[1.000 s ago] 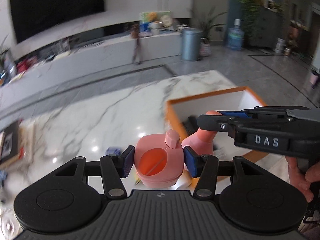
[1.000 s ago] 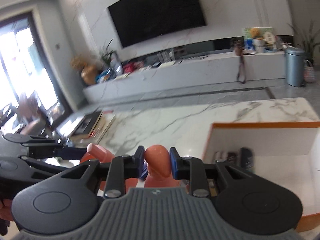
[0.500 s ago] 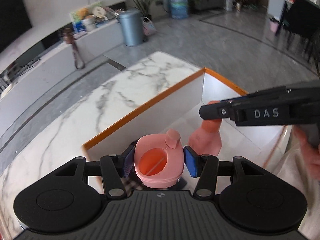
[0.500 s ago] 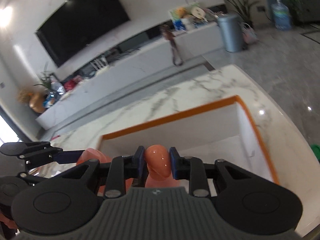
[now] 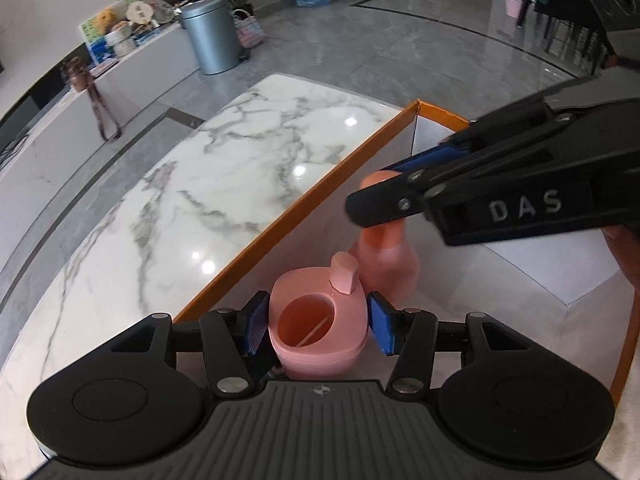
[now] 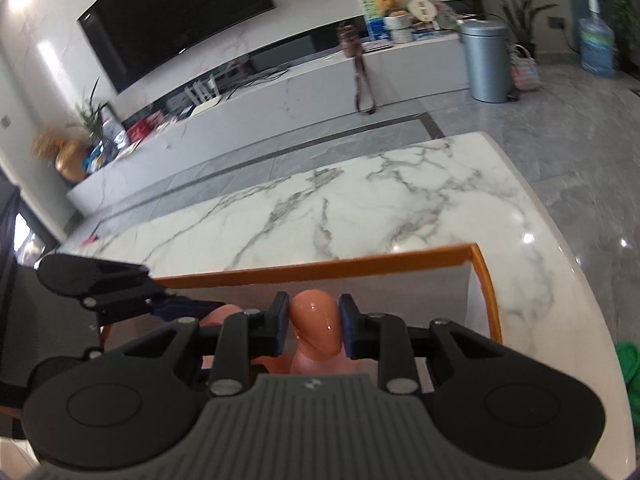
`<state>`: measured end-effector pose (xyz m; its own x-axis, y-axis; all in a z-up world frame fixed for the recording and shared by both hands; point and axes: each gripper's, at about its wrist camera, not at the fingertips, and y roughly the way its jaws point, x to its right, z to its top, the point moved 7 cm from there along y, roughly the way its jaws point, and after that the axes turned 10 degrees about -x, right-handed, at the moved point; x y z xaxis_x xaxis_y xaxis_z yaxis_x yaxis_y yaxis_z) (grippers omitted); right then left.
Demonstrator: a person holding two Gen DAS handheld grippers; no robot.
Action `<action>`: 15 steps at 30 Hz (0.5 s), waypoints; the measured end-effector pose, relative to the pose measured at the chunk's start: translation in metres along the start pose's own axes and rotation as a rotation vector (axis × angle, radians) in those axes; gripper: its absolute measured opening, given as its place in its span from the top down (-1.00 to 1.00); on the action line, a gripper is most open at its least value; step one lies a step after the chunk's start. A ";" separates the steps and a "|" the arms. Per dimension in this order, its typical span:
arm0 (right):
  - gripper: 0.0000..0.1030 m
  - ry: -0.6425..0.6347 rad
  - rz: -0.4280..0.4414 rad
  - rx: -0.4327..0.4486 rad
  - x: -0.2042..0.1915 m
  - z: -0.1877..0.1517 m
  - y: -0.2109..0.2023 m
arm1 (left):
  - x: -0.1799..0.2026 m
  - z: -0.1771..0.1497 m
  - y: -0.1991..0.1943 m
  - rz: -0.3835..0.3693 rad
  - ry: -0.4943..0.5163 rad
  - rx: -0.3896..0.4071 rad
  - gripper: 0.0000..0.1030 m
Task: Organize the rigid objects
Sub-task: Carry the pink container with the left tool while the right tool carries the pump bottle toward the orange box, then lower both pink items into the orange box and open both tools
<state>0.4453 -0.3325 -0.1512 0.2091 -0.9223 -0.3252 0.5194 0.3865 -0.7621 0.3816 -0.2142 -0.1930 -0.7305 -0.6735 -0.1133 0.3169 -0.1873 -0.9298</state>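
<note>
Marble, white with grey veins, tops the table point(image 5: 224, 184) on which an orange-rimmed box point(image 5: 304, 204) with white inner walls stands, close to the table's far end.

Over the box, the left gripper point(image 5: 318, 322) holds a pink cup point(image 5: 318, 332). Its blue pads point(image 5: 382, 328) press on the cup's two sides, with the jaws about half apart. The cup is upright, its mouth open to the camera, and a small flap point(image 5: 343, 276) stands up at its far rim. It sits inside the line of the box's near wall, above the white floor; whether it touches that floor cannot be told.

Just beside the cup, farther into the box, is a pink bottle point(image 5: 386, 264). The right gripper point(image 6: 314, 326) has it by the neck, jaws nearly together, pads point(image 6: 350, 326) tight on the glossy rounded top point(image 6: 316, 316). In the left view this gripper reaches in from the right, its black body marked "DAS", with part of a hand point(image 5: 624, 256) behind it. Bottle and cup are very near each other; contact between them is not clear.

Beyond the table lies a grey tiled floor point(image 6: 560, 128). A long white cabinet point(image 6: 280, 92) runs along the wall under a dark screen point(image 6: 176, 16), with a grey bin point(image 6: 486, 62) and a blue water jug point(image 6: 596, 46) at its right end.
</note>
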 end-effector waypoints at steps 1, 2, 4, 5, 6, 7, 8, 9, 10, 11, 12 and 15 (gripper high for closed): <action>0.47 -0.013 0.001 -0.005 0.000 0.001 0.002 | 0.001 0.002 0.002 -0.006 0.006 0.001 -0.17; 0.47 -0.027 0.002 -0.011 -0.001 0.002 0.005 | 0.001 0.003 0.003 -0.017 0.014 0.007 -0.17; 0.46 -0.051 0.004 -0.021 -0.002 0.002 0.010 | 0.002 0.004 0.004 -0.023 0.038 0.020 -0.17; 0.46 -0.062 0.001 -0.023 -0.002 0.002 0.012 | 0.003 0.005 0.005 -0.021 0.049 0.026 -0.17; 0.46 -0.078 -0.004 -0.026 -0.003 0.002 0.014 | 0.003 0.005 0.006 -0.025 0.060 0.037 -0.17; 0.46 -0.088 -0.008 -0.028 -0.002 0.002 0.015 | 0.003 0.005 0.007 -0.029 0.071 0.043 -0.17; 0.46 -0.093 -0.011 -0.028 -0.002 0.002 0.016 | 0.004 0.004 0.009 -0.026 0.084 0.047 -0.17; 0.46 -0.094 -0.012 -0.031 -0.001 0.002 0.018 | 0.005 0.004 0.010 -0.024 0.098 0.055 -0.17; 0.46 -0.092 -0.011 -0.035 0.000 0.003 0.019 | 0.006 0.003 0.012 -0.025 0.113 0.058 -0.18; 0.46 -0.089 -0.012 -0.038 0.001 0.003 0.020 | 0.006 0.002 0.015 -0.024 0.128 0.055 -0.18; 0.46 -0.090 -0.013 -0.042 0.002 0.003 0.021 | 0.007 0.000 0.019 -0.016 0.141 0.042 -0.18; 0.44 -0.107 -0.006 -0.049 -0.001 0.000 0.023 | 0.005 -0.003 0.026 0.005 0.138 0.020 -0.25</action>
<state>0.4576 -0.3227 -0.1684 0.2947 -0.9193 -0.2607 0.4802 0.3783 -0.7913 0.3846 -0.2201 -0.2189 -0.8044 -0.5704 -0.1664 0.3319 -0.1991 -0.9220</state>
